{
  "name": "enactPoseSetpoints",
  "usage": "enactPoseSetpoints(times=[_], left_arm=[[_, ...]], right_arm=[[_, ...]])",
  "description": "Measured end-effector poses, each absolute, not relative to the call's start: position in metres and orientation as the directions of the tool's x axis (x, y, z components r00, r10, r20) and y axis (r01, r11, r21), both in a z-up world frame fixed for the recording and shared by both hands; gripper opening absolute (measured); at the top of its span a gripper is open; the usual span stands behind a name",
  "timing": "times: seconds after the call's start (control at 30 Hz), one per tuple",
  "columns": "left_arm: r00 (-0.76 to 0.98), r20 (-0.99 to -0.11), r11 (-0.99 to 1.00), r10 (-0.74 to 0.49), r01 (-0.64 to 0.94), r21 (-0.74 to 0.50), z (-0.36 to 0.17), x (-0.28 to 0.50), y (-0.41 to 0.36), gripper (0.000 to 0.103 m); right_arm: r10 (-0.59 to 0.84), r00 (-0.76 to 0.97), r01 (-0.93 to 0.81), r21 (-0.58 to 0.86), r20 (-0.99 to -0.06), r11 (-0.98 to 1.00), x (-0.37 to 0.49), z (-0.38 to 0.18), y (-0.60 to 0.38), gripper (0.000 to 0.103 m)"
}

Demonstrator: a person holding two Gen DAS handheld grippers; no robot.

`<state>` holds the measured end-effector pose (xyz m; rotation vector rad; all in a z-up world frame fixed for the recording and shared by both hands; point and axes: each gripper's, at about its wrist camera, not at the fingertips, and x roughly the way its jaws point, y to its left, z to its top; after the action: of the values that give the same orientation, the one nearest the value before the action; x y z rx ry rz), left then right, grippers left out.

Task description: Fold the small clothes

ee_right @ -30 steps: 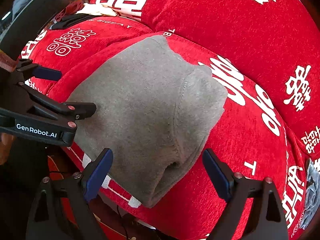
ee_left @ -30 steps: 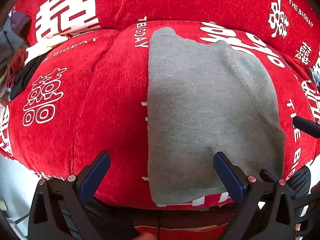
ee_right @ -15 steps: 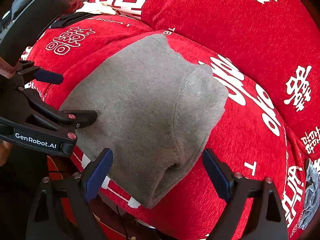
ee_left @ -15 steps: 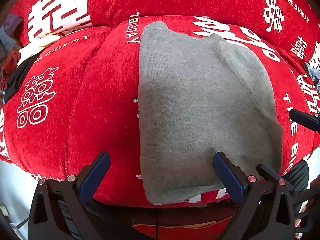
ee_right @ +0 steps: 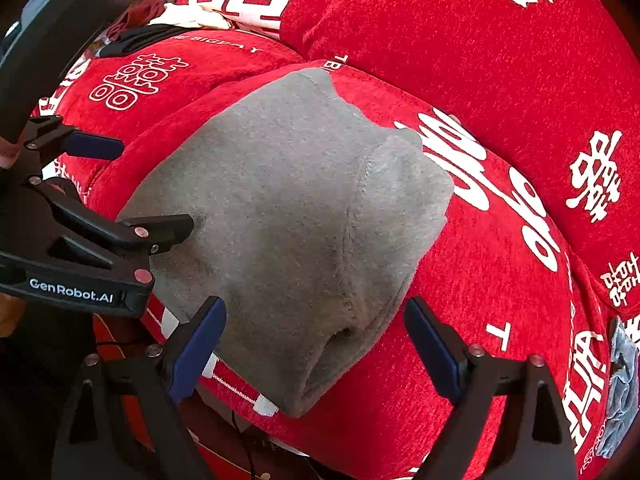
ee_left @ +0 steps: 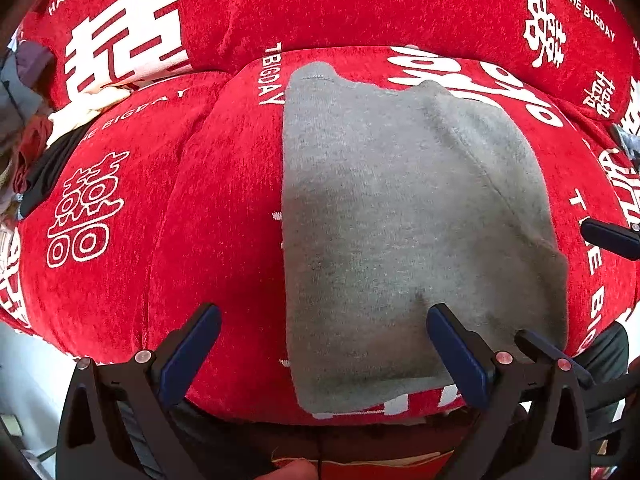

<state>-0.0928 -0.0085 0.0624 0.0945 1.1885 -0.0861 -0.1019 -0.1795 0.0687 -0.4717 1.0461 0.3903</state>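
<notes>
Left gripper point(ee_left: 324, 344) sits at the bottom of its own view, jaws spread wide with nothing between them; its right-hand finger point(ee_left: 456, 354) lies over the near part of the gray garment point(ee_left: 400, 220), seemingly pressing on the cloth, though we cannot tell contact for sure. Right gripper point(ee_right: 316, 344) is likewise wide open and empty, straddling the garment's lower right corner at the bottom centre of its view.

Garment position: centre of both frames, lying flat on the red cushion point(ee_left: 224, 220), already doubled over, with a thick rolled edge and open hem showing at lower centre of the right view. We judge the fold to be mostly made.

Risks from here:
- Fleece is thick and springy; the doubled layer may creep open once the fingers lift.
- The cushion is domed and soft, and the garment's near edge hangs close to the front lip, so a sideways drag could slide it off.
- Closing on the rolled edge could catch only the top layer and peel the fold apart.

Surface and room: red chenille sofa cover with white characters and "THE BIGDAY" lettering; backrest point(ee_left: 360, 0) across the top. Pile of other clothes point(ee_left: 32, 128) at upper left; a blue-gray cloth point(ee_right: 620, 392) at the lower right edge of the right view.
</notes>
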Motion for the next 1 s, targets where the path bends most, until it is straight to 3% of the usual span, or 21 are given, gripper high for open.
enactPoseSetpoints(times=[1.0], left_arm=[[0.355,-0.934,0.992,-0.050,0.124,-0.006,0.0638,-0.0960,-0.0128,0.103]], right_arm=[[0.087,0.453,-0.514,-0.180,-0.887,0.839,-0.1061,0.0683,-0.1794,0.092]])
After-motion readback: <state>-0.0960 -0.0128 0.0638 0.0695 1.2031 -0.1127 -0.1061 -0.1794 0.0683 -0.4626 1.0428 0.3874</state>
